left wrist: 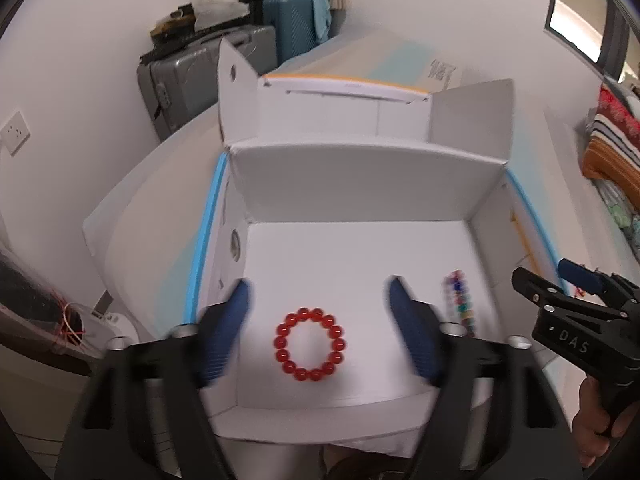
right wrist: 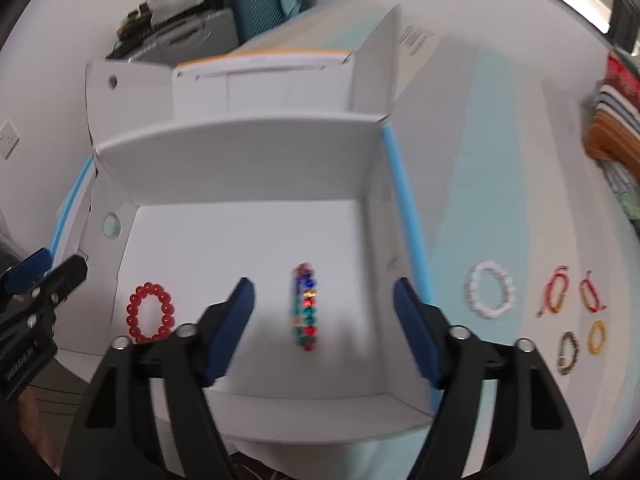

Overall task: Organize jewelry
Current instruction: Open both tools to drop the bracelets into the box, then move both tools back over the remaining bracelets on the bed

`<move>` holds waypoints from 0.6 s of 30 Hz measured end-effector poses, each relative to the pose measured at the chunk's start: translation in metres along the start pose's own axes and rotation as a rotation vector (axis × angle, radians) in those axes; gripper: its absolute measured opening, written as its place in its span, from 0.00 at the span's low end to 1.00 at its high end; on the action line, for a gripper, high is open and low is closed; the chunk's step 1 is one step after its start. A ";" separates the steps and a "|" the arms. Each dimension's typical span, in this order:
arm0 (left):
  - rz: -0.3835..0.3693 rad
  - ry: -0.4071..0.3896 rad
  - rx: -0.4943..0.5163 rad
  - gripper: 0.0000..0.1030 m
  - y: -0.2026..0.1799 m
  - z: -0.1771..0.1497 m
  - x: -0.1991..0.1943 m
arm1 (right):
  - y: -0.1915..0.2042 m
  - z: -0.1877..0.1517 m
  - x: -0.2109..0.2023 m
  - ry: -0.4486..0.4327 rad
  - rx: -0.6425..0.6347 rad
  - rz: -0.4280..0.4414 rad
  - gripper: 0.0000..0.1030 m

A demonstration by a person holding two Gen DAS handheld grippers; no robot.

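1. We are holding our left tool (left wrist: 318,312) spread wide above the open white cardboard box (left wrist: 360,184), over the red round-bead bracelet (left wrist: 310,345) lying inside it.
2. We are keeping our right tool (right wrist: 324,312) spread, empty, over the multicoloured gem bracelet (right wrist: 305,306) in the box.
3. The white bead bracelet (right wrist: 489,294) is lying on the worktop (right wrist: 480,152) beside the box, towards the right edge.

White box (right wrist: 256,168) open-topped; upright walls and rear flap hem its floor; red bracelet (right wrist: 150,312), multicolored bracelet (right wrist: 305,306) well apart.

2 suitcases (left wrist: 224,68) stand against the wall beside a socket (left wrist: 15,131).
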State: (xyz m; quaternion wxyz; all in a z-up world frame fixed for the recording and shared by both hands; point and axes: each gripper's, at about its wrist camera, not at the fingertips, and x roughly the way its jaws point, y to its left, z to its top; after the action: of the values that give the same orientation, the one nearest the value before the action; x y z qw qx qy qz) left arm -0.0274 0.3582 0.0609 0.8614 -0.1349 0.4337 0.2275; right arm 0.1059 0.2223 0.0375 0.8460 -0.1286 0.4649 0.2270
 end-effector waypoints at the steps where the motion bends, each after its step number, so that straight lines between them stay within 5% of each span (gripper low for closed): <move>1: -0.003 -0.015 0.006 0.81 -0.005 0.001 -0.006 | -0.005 0.000 -0.006 -0.011 0.004 -0.010 0.74; 18: -0.159 -0.072 0.165 0.95 -0.147 -0.008 -0.047 | -0.163 -0.044 -0.099 -0.109 0.164 -0.143 0.91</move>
State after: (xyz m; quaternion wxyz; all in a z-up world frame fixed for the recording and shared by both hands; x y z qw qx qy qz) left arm 0.0179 0.2155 0.0992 0.8998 -0.0895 0.4078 0.1266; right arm 0.1095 0.0366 0.0990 0.8918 -0.0792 0.4248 0.1342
